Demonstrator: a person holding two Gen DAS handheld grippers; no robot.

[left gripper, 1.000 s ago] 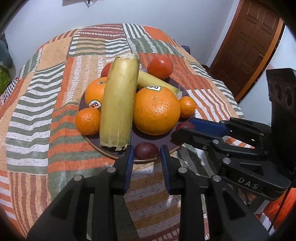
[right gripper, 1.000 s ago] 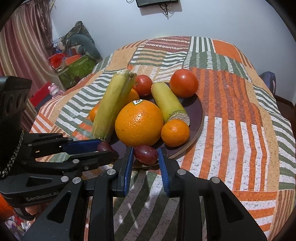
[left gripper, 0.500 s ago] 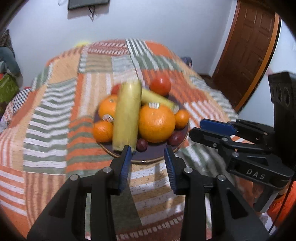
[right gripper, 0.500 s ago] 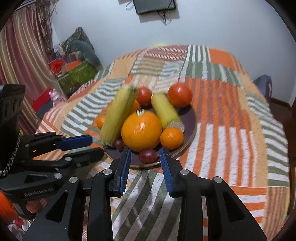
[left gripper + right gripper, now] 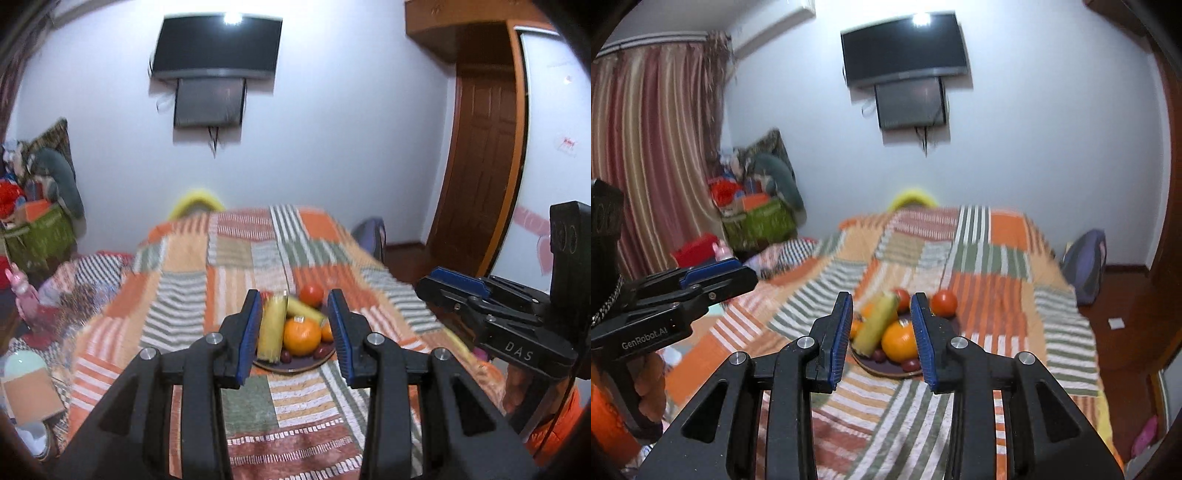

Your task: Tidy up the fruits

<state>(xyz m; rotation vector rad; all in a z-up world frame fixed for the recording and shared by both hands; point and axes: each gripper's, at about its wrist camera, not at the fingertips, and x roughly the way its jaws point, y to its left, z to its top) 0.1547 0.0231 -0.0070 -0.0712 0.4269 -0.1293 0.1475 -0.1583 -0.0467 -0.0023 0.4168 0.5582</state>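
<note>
Standing slightly apart and empty, the left gripper (image 5: pixel 295 332), whose jaws just widened, and right gripper (image 5: pixel 882 330) have pulled up and back; the plate (image 5: pixel 291 367) of fruit now sits far off at twelve o'clock, apparently finished

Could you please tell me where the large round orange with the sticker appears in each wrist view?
Left wrist view: the large round orange sits low centre, on the dark plate, seen between the claw's blue pads.
Right wrist view: low centre, just left of the right blue pad.
Shared landmark: the black wall-mounted television.
</note>
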